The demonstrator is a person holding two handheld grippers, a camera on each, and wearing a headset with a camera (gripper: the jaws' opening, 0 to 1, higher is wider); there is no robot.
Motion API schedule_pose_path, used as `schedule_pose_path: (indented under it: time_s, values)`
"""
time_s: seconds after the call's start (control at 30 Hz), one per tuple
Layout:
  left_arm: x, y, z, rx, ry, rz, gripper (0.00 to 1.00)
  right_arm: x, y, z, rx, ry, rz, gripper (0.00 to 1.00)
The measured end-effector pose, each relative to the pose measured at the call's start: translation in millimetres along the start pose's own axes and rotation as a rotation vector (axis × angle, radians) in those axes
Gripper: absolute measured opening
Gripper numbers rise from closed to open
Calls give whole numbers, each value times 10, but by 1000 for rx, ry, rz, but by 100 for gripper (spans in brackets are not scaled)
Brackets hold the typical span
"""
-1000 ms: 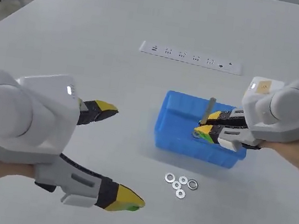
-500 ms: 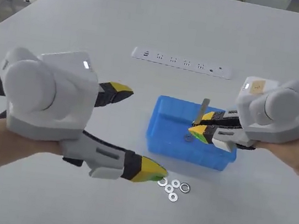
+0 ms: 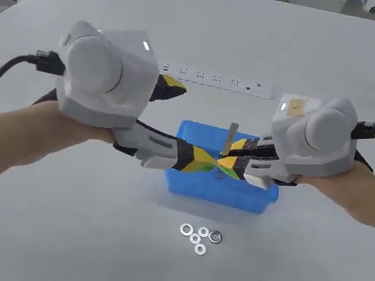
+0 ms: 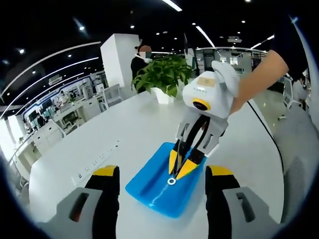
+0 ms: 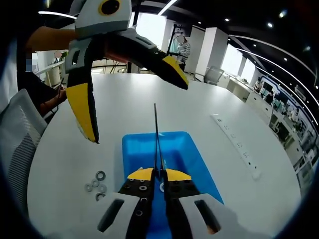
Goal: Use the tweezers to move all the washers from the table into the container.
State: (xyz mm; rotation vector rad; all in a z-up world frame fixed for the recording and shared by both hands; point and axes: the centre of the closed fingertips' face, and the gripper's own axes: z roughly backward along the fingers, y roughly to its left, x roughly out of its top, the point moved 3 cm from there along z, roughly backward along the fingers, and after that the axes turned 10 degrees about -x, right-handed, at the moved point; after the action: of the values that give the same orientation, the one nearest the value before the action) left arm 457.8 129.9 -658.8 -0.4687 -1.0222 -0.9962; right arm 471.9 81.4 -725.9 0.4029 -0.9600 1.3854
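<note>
blue container [image 3: 215, 195] is sitting straight below my right gripper [image 3: 232, 163], which is clamping the tweezers [image 3: 230, 138]. their long axis is standing nearly upright, the back end poking up above the jaws and the points aiming down into the container. in the left gripper view a single washer [image 4: 171, 181] is showing just under those points, over the container floor. i am not able to tell whether it is hanging from the tips or lying on the plastic.

my left gripper [image 3: 188, 124] is hovering with its jaws spread wide and holding nothing, its lower jaw reaching in beside the right one over the container.

the washers on the table [image 3: 196, 238] are lying in a tight cluster just outside the container's near wall, toward me and slightly to the left of the tweezer points. i am judging the right gripper to be the one to go, since it is carrying the tool. the coming move is calling for a short pull back toward me and down, keeping the tweezers steep so the points are meeting a washer's rim.
</note>
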Motion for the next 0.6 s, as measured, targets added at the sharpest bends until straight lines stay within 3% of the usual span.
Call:
schedule_pose_path:
  time_s: [0.07, 0.13, 0.2, 0.23, 0.27, 0.37, 0.47, 0.6]
  values:
    - [41, -14, -44, -22, -1, -35, 65, -2, 4, 0, 2, 3, 1, 8]
    - [97, 44, -64, 6, 5, -126, 53, -8, -1, 5, 3, 6, 14, 8]
    - [115, 41, -101, -16, -2, -104, 45, -13, -20, 20, -3, 6, 10, 8]
    - [130, -19, -138, -67, -17, -66, 44, -14, -29, 30, -5, 3, 5, 8]
    - [134, -33, -147, -79, -19, -58, 43, -15, -31, 32, -6, 3, 5, 8]
    - [144, -100, -198, -127, 6, -110, 36, -22, -29, 46, -4, 5, 3, 8]
    - [120, -135, -250, -152, 28, -119, 25, -27, -10, 53, 2, 7, 3, 8]
    - [127, -198, -295, -202, 32, -125, 23, -37, 32, 48, 16, 13, 22, 8]
